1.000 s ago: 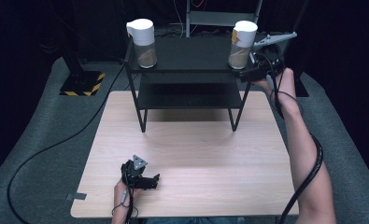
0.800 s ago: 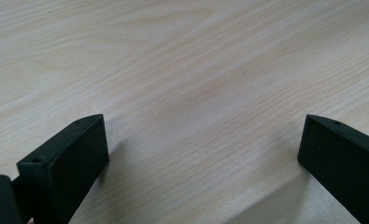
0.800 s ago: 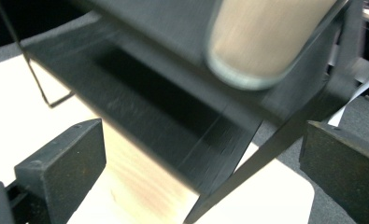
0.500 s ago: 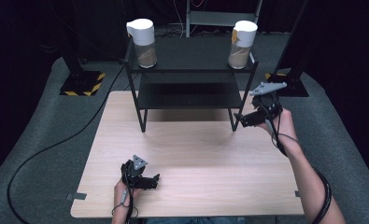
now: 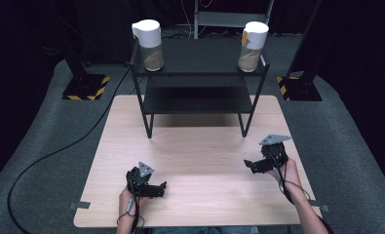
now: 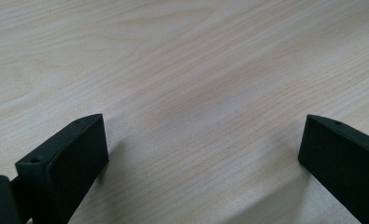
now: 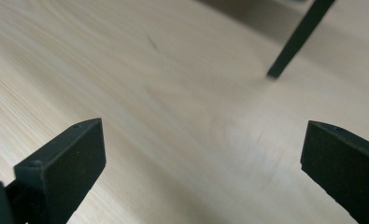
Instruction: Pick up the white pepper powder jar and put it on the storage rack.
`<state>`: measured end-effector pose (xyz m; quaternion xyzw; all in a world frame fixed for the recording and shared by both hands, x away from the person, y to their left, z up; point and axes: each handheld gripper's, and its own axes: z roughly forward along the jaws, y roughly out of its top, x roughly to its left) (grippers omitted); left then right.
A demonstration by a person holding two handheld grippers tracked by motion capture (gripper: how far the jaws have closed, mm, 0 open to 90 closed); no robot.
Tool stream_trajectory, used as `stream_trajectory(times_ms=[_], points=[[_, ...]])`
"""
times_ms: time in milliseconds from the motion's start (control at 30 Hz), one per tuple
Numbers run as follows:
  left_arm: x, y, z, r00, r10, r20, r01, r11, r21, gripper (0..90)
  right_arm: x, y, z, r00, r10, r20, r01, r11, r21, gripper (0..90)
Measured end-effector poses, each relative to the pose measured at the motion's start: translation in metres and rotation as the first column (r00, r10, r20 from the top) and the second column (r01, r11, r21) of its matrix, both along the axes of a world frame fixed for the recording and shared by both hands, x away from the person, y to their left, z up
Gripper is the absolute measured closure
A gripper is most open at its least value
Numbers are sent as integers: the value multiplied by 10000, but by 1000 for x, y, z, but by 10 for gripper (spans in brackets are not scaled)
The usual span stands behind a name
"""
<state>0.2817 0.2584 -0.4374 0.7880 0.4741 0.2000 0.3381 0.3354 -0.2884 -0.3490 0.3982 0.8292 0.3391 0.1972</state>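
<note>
Judging by the layout now, progress: probably at or near the end of placing jars, with both up on the rack (image 5: 200, 73) and neither tool carrying anything.
Done, apparently: left jar (image 5: 147, 45) upright at the far-left corner of the top shelf (image 5: 200, 56); right jar (image 5: 252, 46) upright at the far-right corner; white lids on both, brownish contents inside.
Left to do, at a guess: little or nothing, unless a jar is meant for the lower shelf (image 5: 197, 100), bare at this moment.
Left tool (image 5: 162, 189): low over the near-left part of the surface (image 5: 200, 146), pointing right; jaws wide apart in the left gripper view (image 6: 201, 154), plain wood grain between them.
Right tool (image 5: 248, 165): near the right edge of the surface, pointing left; jaws likewise spread in the right gripper view (image 7: 203, 154), empty, with a rack leg (image 7: 296, 39) standing farther off.
Left jar against left tool: well apart, far and higher up, roughly straight beyond the tool.
Right jar against right tool: also well apart, far and above, almost directly beyond; rack's front-right leg between the two.
Contact: none, neither tool touching jar or rack.
Risk, as a judgement: slight, both jars close to the shelf corners.
</note>
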Motion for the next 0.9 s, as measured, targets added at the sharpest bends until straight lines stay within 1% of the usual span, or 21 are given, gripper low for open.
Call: stream_trajectory(times_ms=[67, 167, 233, 267, 333, 367, 433, 500, 600, 633, 767, 867, 900], points=[[0, 0, 0, 10000, -3, 7, 3, 10000, -4, 12, -7, -4, -19, 9997, -185, -173, 188, 9996, 194, 0], [0, 0, 0, 10000, 11, 16, -11, 10000, -1, 11, -20, -6, -42, 9984, -536, -160, 541, 9981, 281, 0], [0, 0, 0, 10000, 18, 18, -18, 10000, 12, 11, -31, -9, -56, 9971, -761, -23, 761, 9957, 520, 0], [0, 0, 0, 10000, 21, 15, -21, 10000, 10, 11, -36, -10, -62, 9961, -883, 40, 879, 9946, 553, 0], [0, -1, 0, 10000, 19, 18, -19, 10000, 14, 10, -48, -10, -72, 9919, -1217, 356, 1192, 9908, 643, 0], [0, 0, 0, 10000, 18, 18, -18, 10000, 16, 11, -51, -11, -76, 9910, -1272, 414, 1240, 9896, 728, 0], [0, -1, 0, 10000, 17, 18, -17, 10000, 19, 11, -55, -13, -82, 9891, -1392, 483, 1345, 9868, 900, 0], [0, 0, 0, 10000, 21, 13, -21, 10000, 8, 11, -59, -13, -86, 9865, -1515, 625, 1454, 9850, 929, 0], [0, -1, 0, 10000, 22, 31, -22, 10000, 27, 11, -60, -13, -90, 9853, -1586, 642, 1522, 9838, 945, 0], [-1, -1, 0, 10000, 24, 56, -24, 10000, 51, 10, -62, -13, -91, 9843, -1592, 766, 1519, 9840, 935, 0], [-1, -1, 0, 10000, 46, 40, -46, 10000, 37, 9, -63, -17, -93, 9849, -1546, 785, 1446, 9822, 1199, 0], [0, -1, 0, 10000, 43, 26, -43, 10000, 25, 9, -65, -23, -95, 9837, -1584, 857, 1444, 9780, 1504, 0], [0, -1, 0, 10000, 45, 33, -45, 10000, 33, 9, -66, -23, -96, 9820, -1640, 934, 1482, 9766, 1559, 0]])
